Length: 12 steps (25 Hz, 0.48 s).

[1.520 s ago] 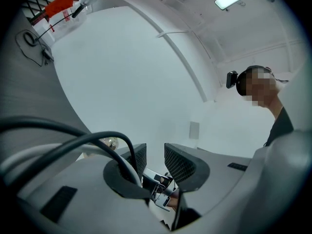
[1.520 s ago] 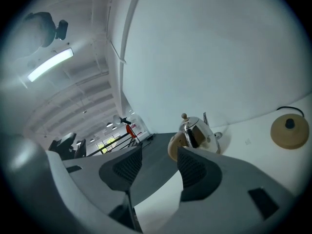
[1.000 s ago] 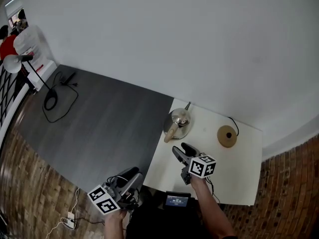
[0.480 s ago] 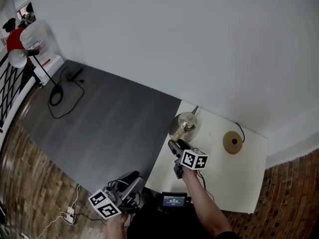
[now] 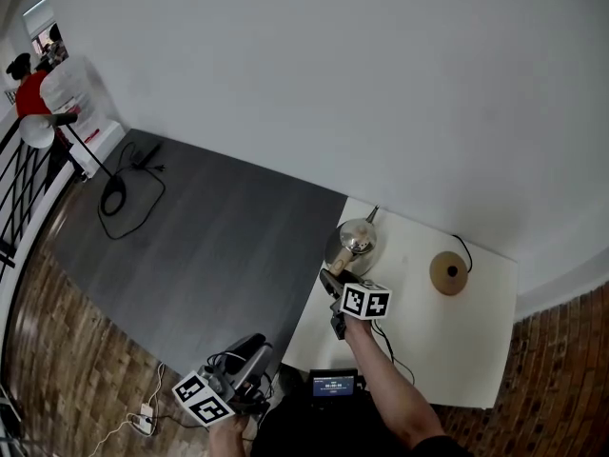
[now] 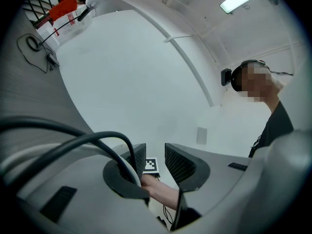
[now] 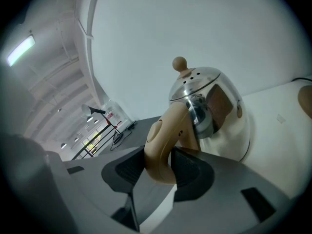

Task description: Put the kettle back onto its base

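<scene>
A shiny steel kettle [image 5: 352,241] with a tan handle and knob stands at the far left of the white table [image 5: 447,341]. Its round tan base [image 5: 448,273] lies apart from it toward the right, with a black cord to the wall. In the right gripper view the kettle [image 7: 214,111] fills the centre and its handle [image 7: 163,140] sits between the jaws of my right gripper [image 7: 158,167], which are closing, pads against both sides of it. My right gripper [image 5: 330,279] reaches the kettle from the near side. My left gripper [image 5: 217,395] hangs open off the table's left, nothing between its pads [image 6: 155,162].
A small dark device with a lit screen [image 5: 333,386] sits at the table's near edge. Grey floor lies left of the table, with a floor lamp [image 5: 38,129], a coiled cable [image 5: 114,193] and a person in red [image 5: 29,89] far off. A white wall runs behind.
My right gripper has moved forward and down to the kettle, and the handle now lies between its jaws, which have narrowed. The left gripper has stayed in place.
</scene>
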Motion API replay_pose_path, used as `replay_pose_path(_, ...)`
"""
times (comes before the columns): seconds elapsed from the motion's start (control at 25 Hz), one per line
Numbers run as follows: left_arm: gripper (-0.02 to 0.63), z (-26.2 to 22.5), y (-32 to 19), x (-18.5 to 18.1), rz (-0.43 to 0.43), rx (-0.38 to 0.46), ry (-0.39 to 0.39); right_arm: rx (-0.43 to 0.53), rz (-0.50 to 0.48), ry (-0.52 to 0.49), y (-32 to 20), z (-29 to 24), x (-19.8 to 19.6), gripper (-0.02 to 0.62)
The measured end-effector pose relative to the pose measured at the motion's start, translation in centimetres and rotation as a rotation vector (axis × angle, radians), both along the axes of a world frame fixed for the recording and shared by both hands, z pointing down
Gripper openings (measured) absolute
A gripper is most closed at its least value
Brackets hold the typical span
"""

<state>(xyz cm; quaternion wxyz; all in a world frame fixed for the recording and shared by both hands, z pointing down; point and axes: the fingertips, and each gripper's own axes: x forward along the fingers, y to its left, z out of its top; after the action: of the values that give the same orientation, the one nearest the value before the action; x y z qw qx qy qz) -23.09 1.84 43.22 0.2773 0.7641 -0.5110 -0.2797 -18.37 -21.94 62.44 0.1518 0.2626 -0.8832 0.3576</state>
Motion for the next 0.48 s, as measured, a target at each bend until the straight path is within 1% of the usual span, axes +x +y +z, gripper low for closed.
replay_pose_path(0.04, 0.117, 0.0, 0.0, 0.0, 0.000, -0.001, 0.000, 0.006, -0.003, 0.005, 0.0, 0.0, 0.1, 0.170)
replay_pose_path(0.24, 0.117, 0.1, 0.0, 0.2, 0.003, -0.003, 0.002, 0.022, -0.016, 0.014, 0.5, -0.2, 1.0, 0.167)
replay_pose_path(0.48, 0.117, 0.2, -0.8, 1.6, 0.037, -0.006, 0.001, 0.045, -0.040, 0.029, 1.0, -0.3, 3.1, 0.166)
